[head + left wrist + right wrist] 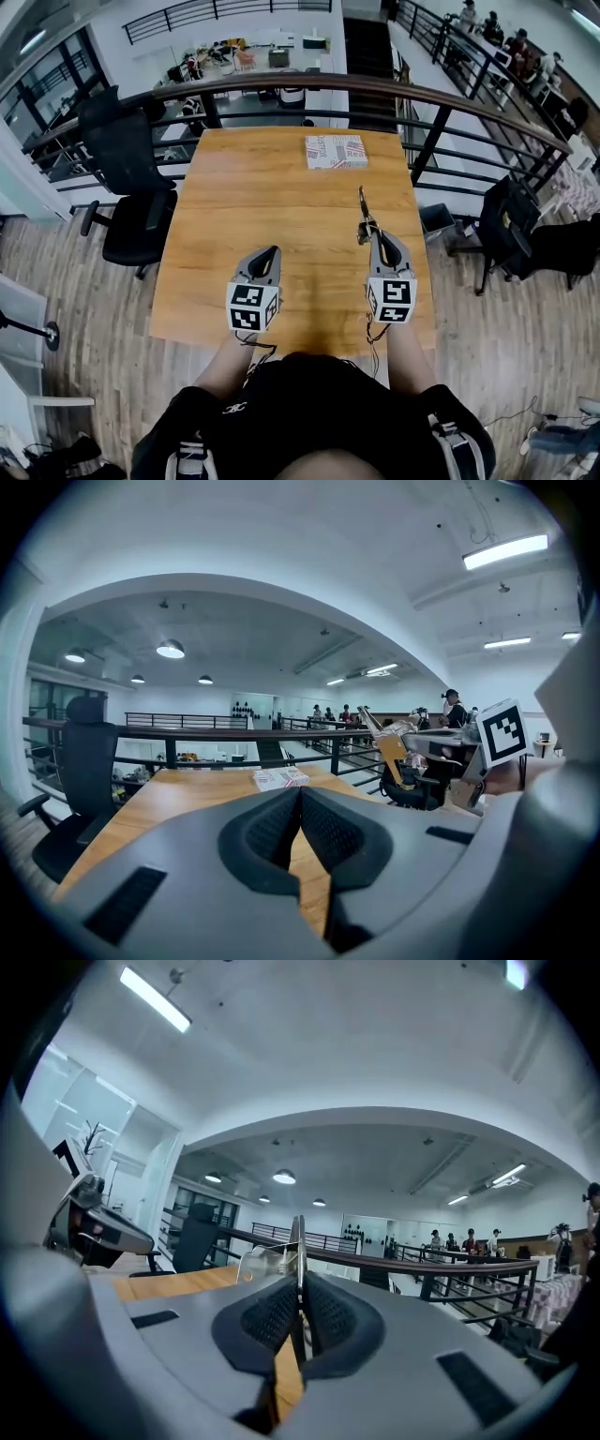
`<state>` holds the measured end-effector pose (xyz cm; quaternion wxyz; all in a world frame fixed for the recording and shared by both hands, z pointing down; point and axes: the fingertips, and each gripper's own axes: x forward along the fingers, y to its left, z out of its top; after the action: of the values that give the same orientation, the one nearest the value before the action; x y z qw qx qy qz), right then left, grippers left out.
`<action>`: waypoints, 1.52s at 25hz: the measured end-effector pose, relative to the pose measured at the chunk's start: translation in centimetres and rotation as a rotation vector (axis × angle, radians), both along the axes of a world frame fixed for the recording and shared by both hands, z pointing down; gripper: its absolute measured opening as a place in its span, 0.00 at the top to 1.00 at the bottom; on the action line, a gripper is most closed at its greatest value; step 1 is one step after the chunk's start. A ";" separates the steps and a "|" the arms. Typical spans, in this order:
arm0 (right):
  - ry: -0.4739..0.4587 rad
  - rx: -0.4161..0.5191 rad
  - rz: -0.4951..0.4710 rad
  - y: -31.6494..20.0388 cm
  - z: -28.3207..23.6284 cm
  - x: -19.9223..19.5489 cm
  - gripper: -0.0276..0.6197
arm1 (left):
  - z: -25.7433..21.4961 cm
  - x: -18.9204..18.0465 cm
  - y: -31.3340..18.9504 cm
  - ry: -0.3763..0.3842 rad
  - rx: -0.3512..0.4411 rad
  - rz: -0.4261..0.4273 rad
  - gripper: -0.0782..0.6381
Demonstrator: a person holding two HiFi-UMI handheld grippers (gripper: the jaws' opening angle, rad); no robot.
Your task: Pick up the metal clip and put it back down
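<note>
- Wooden table (281, 187), seen from above by the person standing at its near edge. One gripper in each hand, both over the near half of the table.
- Right gripper (372, 234): near the table's right edge, pointing towards the far edge. Its jaws are closed tight on the metal clip (363, 211).
- The clip sticks out beyond the fingertips towards the far edge. It is thin and silvery, and edge-on from the head view.
- Right gripper view: the dark ribbed pads (323, 1312) press on the clip (281, 1260) from both sides. A narrow upright blade rises between them, with a shiny plate leaning off to the left. There is no gap at the pads.
- Left gripper view: the clip (375, 726) hangs in the air clear of the tabletop, with the railing behind it. The right gripper's marker cube (502, 731) is to the right of it.
- Left gripper (270, 251): nearer the table's near edge, left of the right gripper and well apart from it.
- Left gripper's own view: its jaws (301, 803) are brought together at the tips with nothing between them. Only a sliver of wood shows through lower down.
- Red-and-white printed packet (336, 151): lies flat at the far edge of the table, right of centre and well away from both grippers.
- Black office chair (127, 178): stands off the table's left edge.
- Curved dark railing (281, 89): runs behind the far edge. People are on the walkway beyond, too small to describe.
</note>
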<state>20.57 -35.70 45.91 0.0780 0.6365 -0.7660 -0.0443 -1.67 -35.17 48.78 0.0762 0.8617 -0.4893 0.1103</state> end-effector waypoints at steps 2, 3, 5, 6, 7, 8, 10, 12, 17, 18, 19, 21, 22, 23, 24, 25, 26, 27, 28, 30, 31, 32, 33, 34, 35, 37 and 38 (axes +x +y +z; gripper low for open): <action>0.016 0.007 0.000 0.0 -0.2 -0.1 0.93 | -0.2 0.0 -0.2 0.001 0.002 -0.002 0.87; 0.023 0.010 0.001 0.1 -0.2 -0.1 0.93 | -0.2 0.0 -0.2 0.002 0.002 -0.002 0.87; 0.032 0.010 0.001 0.1 -0.2 0.0 0.93 | 0.0 0.2 -0.2 0.002 -0.001 -0.001 0.87; 0.037 0.009 0.002 0.1 -0.2 0.1 0.93 | 0.1 0.3 -0.1 0.002 -0.003 0.000 0.87; 0.045 0.008 0.004 0.0 -0.2 0.2 0.93 | 0.2 0.3 0.0 0.001 -0.006 0.001 0.87; 0.058 0.007 0.006 0.0 -0.1 0.2 0.93 | 0.3 0.4 0.1 0.001 -0.008 0.001 0.87; 0.107 0.005 0.001 -0.3 0.1 -0.1 0.93 | 0.4 0.3 0.3 -0.001 -0.011 -0.003 0.87; 0.180 0.008 -0.024 -0.9 0.4 -0.8 0.93 | 0.6 -0.2 0.4 -0.002 -0.011 -0.017 0.87; 0.385 -0.015 -0.067 -2.8 3.2 -2.5 0.93 | 0.9 -2.2 0.8 -0.004 -0.017 -0.066 0.87; 0.417 -0.023 -0.073 -3.0 3.9 -2.9 0.93 | 1.0 -2.6 0.9 -0.005 -0.018 -0.076 0.87; 0.446 -0.031 -0.079 -3.3 4.6 -3.3 0.93 | 1.1 -3.1 1.1 -0.006 -0.019 -0.087 0.87; 0.500 -0.049 -0.095 -3.7 6.3 -4.1 0.93 | 1.2 -4.0 1.6 -0.008 -0.022 -0.110 0.87; 0.528 -0.060 -0.105 -3.9 7.2 -4.6 0.93 | 1.4 -4.4 1.8 -0.010 -0.025 -0.121 0.87; 0.559 -0.070 -0.114 -4.0 8.2 -5.0 0.93 | 1.5 -5.0 2.0 -0.010 -0.029 -0.133 0.87; 0.593 -0.079 -0.122 -4.1 9.3 -5.5 0.93 | 1.6 -5.5 2.2 -0.011 -0.032 -0.143 0.87; 0.625 -0.089 -0.129 -4.2 10.3 -5.9 0.93 | 1.7 -6.0 2.4 -0.011 -0.035 -0.154 0.87; 0.655 -0.100 -0.137 -4.3 11.3 -6.2 0.93 | 1.8 -6.4 2.6 -0.011 -0.038 -0.165 0.87; 0.678 -0.113 -0.147 -4.4 12.2 -6.5 0.93 | 1.8 -6.9 2.8 -0.012 -0.041 -0.177 0.87; 0.694 -0.129 -0.157 -4.4 13.2 -6.8 0.93 | 1.8 -7.3 3.0 -0.013 -0.043 -0.189 0.87; 0.717 -0.162 -0.176 -4.4 14.9 -7.2 0.93 | 1.9 -8.1 3.5 -0.016 -0.048 -0.212 0.87; 0.726 -0.178 -0.183 -4.4 15.7 -7.4 0.93 | 1.9 -8.5 3.6 -0.016 -0.051 -0.221 0.87; 0.735 -0.193 -0.190 -4.3 16.5 -7.6 0.93 | 1.9 -8.9 3.8 -0.017 -0.053 -0.229 0.87; 0.745 -0.208 -0.196 -4.3 17.3 -7.8 0.93 | 1.9 -9.3 3.9 -0.017 -0.054 -0.236 0.87; 0.756 -0.221 -0.203 -4.2 18.0 -7.9 0.93 | 1.9 -9.5 4.0 -0.017 -0.055 -0.242 0.87; 0.768 -0.234 -0.208 -4.2 18.8 -8.0 0.93 | 2.0 -9.7 4.2 -0.017 -0.057 -0.247 0.87; 0.792 -0.262 -0.214 -4.1 20.4 -8.0 0.93 | 2.1 -10.0 4.4 -0.017 -0.063 -0.253 0.87; 0.800 -0.279 -0.216 -4.1 21.2 -8.0 0.93 | 2.2 -10.0 4.5 -0.017 -0.066 -0.255 0.87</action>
<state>12.61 -39.75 67.11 0.4485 0.4688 -0.7365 -0.1914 -11.71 -30.69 50.97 0.1136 0.7885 -0.5918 0.1232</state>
